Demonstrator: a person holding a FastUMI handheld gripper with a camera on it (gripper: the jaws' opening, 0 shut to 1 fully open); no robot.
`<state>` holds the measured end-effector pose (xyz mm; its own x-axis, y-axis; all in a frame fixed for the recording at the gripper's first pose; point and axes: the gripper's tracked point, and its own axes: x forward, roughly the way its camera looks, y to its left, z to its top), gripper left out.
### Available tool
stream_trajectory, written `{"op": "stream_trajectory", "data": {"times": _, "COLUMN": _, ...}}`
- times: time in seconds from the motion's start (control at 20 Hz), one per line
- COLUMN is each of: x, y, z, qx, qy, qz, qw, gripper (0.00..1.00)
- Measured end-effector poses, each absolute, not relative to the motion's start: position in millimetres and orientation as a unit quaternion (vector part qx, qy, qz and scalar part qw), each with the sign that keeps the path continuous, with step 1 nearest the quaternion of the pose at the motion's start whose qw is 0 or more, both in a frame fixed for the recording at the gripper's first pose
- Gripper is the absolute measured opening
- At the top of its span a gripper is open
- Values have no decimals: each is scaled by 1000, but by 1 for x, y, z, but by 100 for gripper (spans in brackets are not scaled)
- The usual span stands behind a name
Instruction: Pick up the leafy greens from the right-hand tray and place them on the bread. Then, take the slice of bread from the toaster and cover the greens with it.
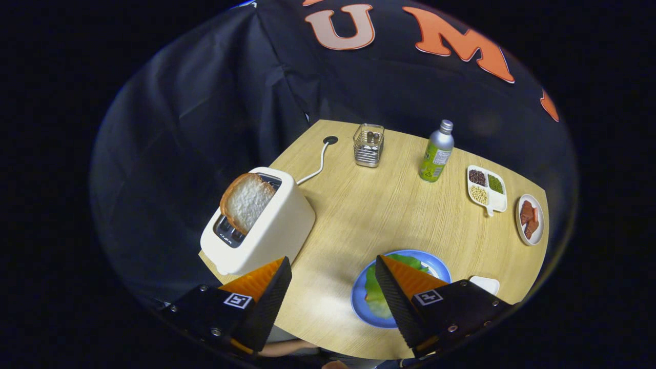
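Note:
A toasted slice of bread (246, 202) stands out of the near slot of the white toaster (271, 225), just beyond my left finger. On the wooden table lies a blue plate (437, 265) with leafy greens (375, 298) spread on it. My right finger covers the middle of that plate, so what lies under the greens is hidden. My gripper (333, 260) hangs above the table's near edge, open wide with nothing between its fingers. The toaster is to its left and the plate to its right.
Toward the back of the table stand a wire holder (368, 145) and a green-labelled metal bottle (436, 154). On the right are a divided dish of beans (486, 189), a small plate of reddish slices (529, 219) and a white tray's corner (486, 283). The toaster's cord (318, 164) runs back to a hole.

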<state>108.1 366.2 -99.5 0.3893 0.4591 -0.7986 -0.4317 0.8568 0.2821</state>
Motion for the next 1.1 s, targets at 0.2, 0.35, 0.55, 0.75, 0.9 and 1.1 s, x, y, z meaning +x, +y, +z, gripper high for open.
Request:
{"op": "stream_trajectory", "data": {"times": 0.2, "x": 112, "y": 401, "z": -77, "qx": 3, "qy": 483, "qz": 276, "qw": 831, "gripper": 98}}
{"op": "stream_trajectory", "data": {"times": 0.35, "x": 113, "y": 426, "z": -61, "qx": -11, "qy": 476, "qz": 288, "qw": 831, "gripper": 99}}
{"op": "stream_trajectory", "data": {"times": 0.55, "x": 114, "y": 454, "z": -51, "qx": 7, "qy": 478, "qz": 294, "qw": 828, "gripper": 98}}
{"op": "stream_trajectory", "data": {"times": 0.75, "x": 116, "y": 471, "z": -56, "qx": 9, "qy": 493, "qz": 291, "qw": 820, "gripper": 97}}
{"op": "stream_trajectory", "data": {"times": 0.9, "x": 121, "y": 488, "z": -57, "qx": 16, "qy": 495, "qz": 289, "qw": 819, "gripper": 95}}
{"op": "stream_trajectory", "data": {"times": 1.1, "x": 126, "y": 499, "z": -79, "qx": 16, "qy": 509, "qz": 269, "qw": 817, "gripper": 94}}
